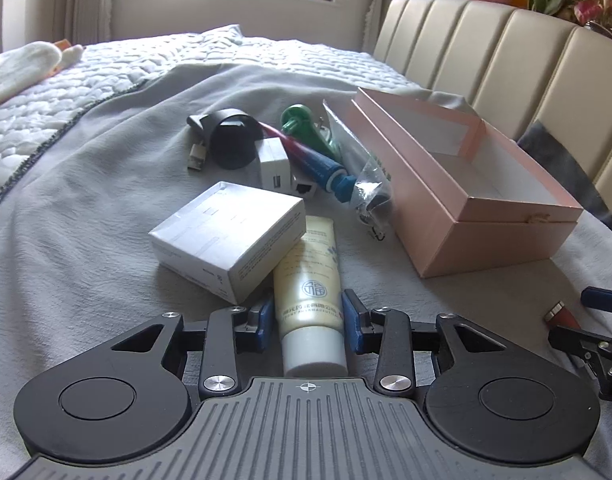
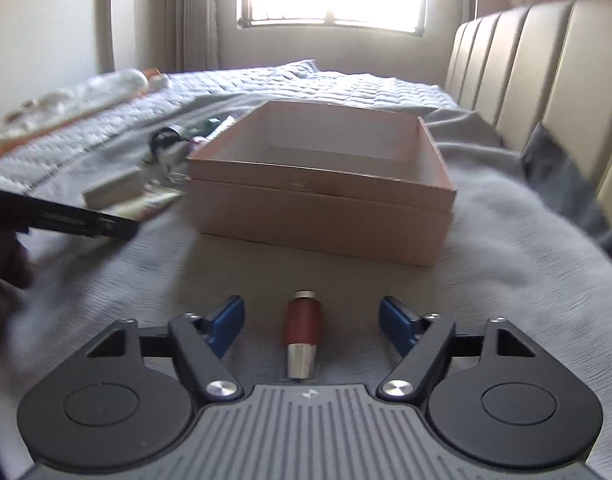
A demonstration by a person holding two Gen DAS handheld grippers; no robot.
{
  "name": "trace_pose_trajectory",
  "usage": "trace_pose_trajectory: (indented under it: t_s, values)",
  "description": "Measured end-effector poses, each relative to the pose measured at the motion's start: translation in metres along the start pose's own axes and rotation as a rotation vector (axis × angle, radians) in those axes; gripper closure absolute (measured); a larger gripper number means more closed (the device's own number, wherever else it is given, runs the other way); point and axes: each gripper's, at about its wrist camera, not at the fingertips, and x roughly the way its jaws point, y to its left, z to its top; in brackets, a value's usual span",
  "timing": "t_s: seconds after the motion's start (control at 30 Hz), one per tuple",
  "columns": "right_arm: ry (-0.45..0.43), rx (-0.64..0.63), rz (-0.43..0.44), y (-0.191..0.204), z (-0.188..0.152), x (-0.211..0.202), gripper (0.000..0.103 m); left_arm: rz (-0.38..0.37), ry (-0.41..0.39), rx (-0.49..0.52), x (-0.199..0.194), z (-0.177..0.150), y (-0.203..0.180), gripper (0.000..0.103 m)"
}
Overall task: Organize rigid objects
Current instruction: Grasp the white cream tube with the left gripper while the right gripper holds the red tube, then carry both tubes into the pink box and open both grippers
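An open pink box (image 1: 462, 196) lies on the grey blanket; it also shows in the right wrist view (image 2: 322, 208), empty. My left gripper (image 1: 308, 320) has its blue pads on both sides of a cream tube (image 1: 310, 280) with a white cap, touching it. A white carton (image 1: 230, 236) rests partly on that tube. Behind lie a blue-red tube (image 1: 310, 160), a white adapter (image 1: 274, 164), a black cable roll (image 1: 230, 140), a green item (image 1: 302, 124) and a clear bag (image 1: 362, 168). My right gripper (image 2: 310, 322) is open around a red and silver lipstick (image 2: 302, 332) on the blanket.
A padded cream headboard (image 1: 506, 56) runs along the right. A white quilt (image 1: 106, 76) covers the far bed. The right gripper shows at the right edge of the left wrist view (image 1: 586, 340). A dark grey cushion (image 2: 562, 172) lies by the headboard.
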Motion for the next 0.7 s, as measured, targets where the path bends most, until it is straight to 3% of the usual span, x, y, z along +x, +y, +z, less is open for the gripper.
trace_pose_trajectory:
  t_s: [0.17,0.23,0.37,0.47,0.57,0.63,0.7]
  values:
    - [0.086,0.136,0.047,-0.011,-0.001,0.017,0.022,0.003,0.015,-0.009,0.009,0.006,0.000,0.064]
    - [0.118,0.187,0.112,-0.017,0.001,0.023,0.002,0.006,0.007,-0.008,0.012,0.007,0.000,0.064]
    - [0.169,0.135,0.117,-0.008,0.005,0.028,0.000,0.003,-0.017,-0.007,0.014,0.005,0.000,0.064]
    - [0.151,0.093,0.132,-0.008,0.004,0.023,0.000,-0.012,-0.043,-0.018,0.011,0.002,0.002,0.064]
    - [0.080,0.136,0.106,-0.013,0.004,0.010,0.026,-0.041,-0.061,-0.007,0.002,-0.003,0.002,0.064]
    - [0.080,0.114,0.095,-0.011,0.002,0.006,0.058,-0.061,-0.071,0.026,-0.010,-0.010,-0.003,0.065]
    - [0.075,0.026,0.051,-0.004,0.000,-0.002,0.072,-0.076,-0.087,0.080,-0.028,-0.021,-0.012,0.065]
